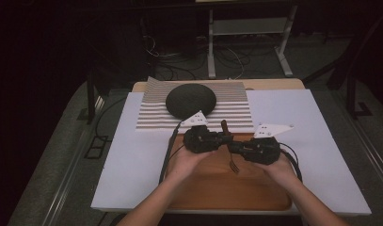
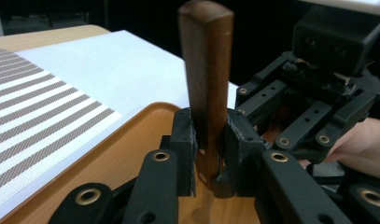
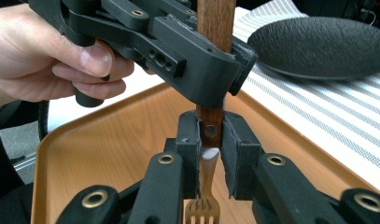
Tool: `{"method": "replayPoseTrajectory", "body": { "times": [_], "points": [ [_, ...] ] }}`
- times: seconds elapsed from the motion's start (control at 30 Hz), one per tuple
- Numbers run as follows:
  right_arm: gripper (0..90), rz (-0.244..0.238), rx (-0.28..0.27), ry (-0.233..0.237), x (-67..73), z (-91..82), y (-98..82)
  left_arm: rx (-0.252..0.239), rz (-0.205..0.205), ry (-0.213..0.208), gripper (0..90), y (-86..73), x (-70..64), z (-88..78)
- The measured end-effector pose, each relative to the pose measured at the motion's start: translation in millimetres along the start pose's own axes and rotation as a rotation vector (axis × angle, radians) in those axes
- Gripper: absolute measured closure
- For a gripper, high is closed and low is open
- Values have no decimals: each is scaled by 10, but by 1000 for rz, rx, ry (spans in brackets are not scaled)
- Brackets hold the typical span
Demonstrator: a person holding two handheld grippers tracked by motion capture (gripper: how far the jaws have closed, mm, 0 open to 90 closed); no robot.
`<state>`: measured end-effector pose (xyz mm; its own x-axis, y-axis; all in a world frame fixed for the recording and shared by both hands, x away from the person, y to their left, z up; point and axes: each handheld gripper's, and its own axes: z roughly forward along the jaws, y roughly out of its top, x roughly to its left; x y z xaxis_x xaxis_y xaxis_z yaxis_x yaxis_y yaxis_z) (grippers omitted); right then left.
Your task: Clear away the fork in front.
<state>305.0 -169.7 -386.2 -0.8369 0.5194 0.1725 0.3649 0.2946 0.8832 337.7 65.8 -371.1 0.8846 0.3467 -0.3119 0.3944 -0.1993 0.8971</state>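
A fork with a brown wooden handle (image 1: 224, 126) stands upright over the wooden tray (image 1: 217, 190), its golden tines (image 3: 202, 212) pointing down. My left gripper (image 1: 221, 139) is shut on the handle's middle; in the left gripper view its pads (image 2: 185, 149) press the wood (image 2: 206, 70) from both sides. My right gripper (image 1: 229, 148) is shut on the handle's lower end, just above the metal neck (image 3: 209, 158). The right gripper view has the left gripper (image 3: 215, 70) clamped higher on the handle, held by a hand (image 3: 43, 56). The right gripper's body (image 2: 327, 93) sits close behind the fork.
A striped placemat (image 1: 198, 117) lies beyond the tray with a dark round plate (image 1: 190, 100) on it. A white sheet (image 1: 132, 155) covers the table around the tray. Cables trail from both grippers over the tray's sides.
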Motion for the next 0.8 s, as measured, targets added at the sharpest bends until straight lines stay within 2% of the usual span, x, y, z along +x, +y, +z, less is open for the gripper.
{"method": "replayPoseTrajectory", "body": {
  "times": [0.13,0.23,0.27,0.33,0.37,0.4,0.43,0.47,0.5,0.57,0.63,0.67,0.73,0.8],
  "points": [
    [765,-6,-8,5,17,11,28,4,26,-2,763,26,-14,-26],
    [727,-2,-8,15,12,17,34,22,46,0,771,47,-17,-42],
    [668,5,-4,26,1,19,31,31,57,2,773,56,-18,-51],
    [516,17,-11,4,-31,13,15,31,73,19,781,78,-18,-92],
    [516,17,-11,4,-31,13,15,31,73,19,787,78,-18,-92],
    [445,28,-4,-5,-67,7,-3,29,72,32,801,90,-9,-129],
    [445,28,-4,-5,-67,7,-3,29,72,32,811,90,-9,-129],
    [355,34,11,-9,-107,-2,-30,31,68,30,812,95,3,-146],
    [355,34,11,-9,-107,-2,-30,30,66,29,812,96,18,-169],
    [319,36,9,-50,-138,-31,-68,24,56,23,811,95,54,-218],
    [250,53,17,-64,-185,-73,-115,17,52,20,809,90,90,-283],
    [203,54,25,-95,-223,-132,-173,19,51,14,807,89,117,-358],
    [178,45,29,-106,-245,-166,-205,15,54,16,807,88,127,-403],
    [150,59,32,-148,-305,-287,-303,12,49,6,806,88,148,-487]
  ]
}}
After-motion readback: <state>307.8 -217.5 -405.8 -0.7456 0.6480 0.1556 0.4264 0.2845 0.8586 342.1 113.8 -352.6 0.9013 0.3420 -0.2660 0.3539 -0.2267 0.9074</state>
